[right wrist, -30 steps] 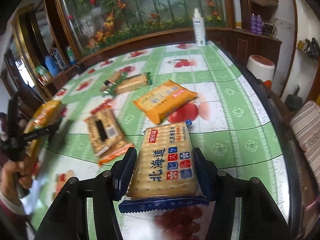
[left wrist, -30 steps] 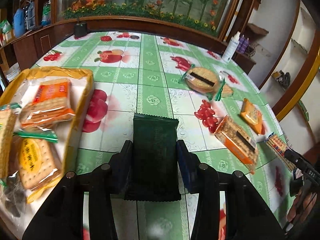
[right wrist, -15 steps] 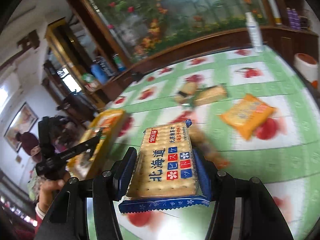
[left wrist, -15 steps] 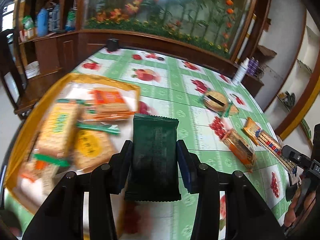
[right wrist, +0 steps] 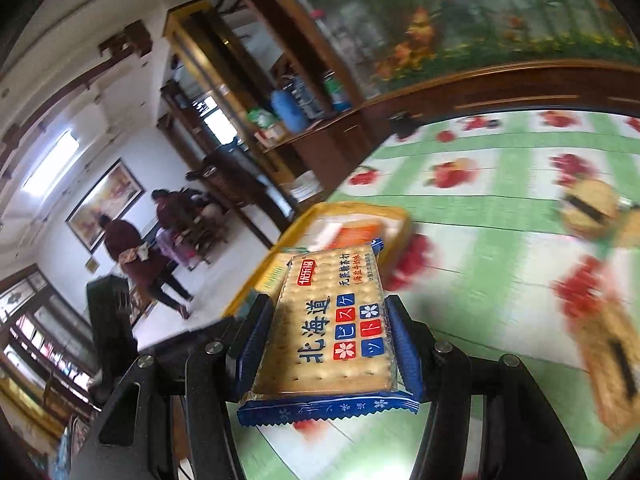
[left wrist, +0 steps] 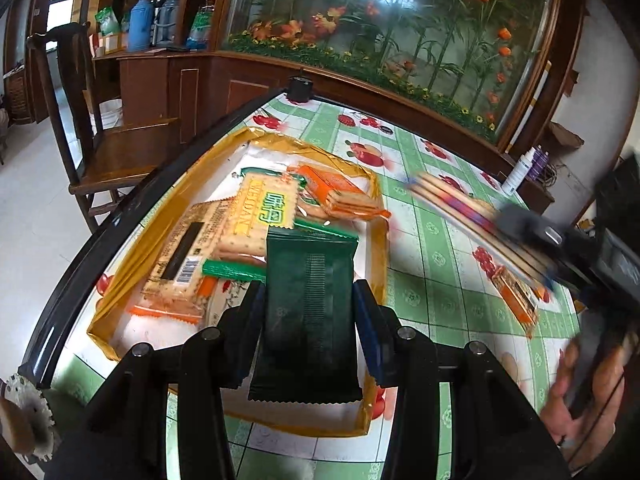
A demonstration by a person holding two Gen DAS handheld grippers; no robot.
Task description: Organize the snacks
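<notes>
Left claw [left wrist: 310,312] clamped on a dark green snack packet [left wrist: 308,300], held above the near end of the yellow tray [left wrist: 376,216] of cracker packs on the bench [left wrist: 440,256]. Right claw [right wrist: 326,348] closed on a blue-edged cracker pack [right wrist: 332,328], raised over the bench, yellow tray just beyond it.

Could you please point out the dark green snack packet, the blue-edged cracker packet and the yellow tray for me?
dark green snack packet [left wrist: 308,304], left wrist view, middle of its wrapper.
blue-edged cracker packet [right wrist: 328,328], right wrist view, its printed front.
yellow tray [left wrist: 132,276], left wrist view, its left wall.
</notes>
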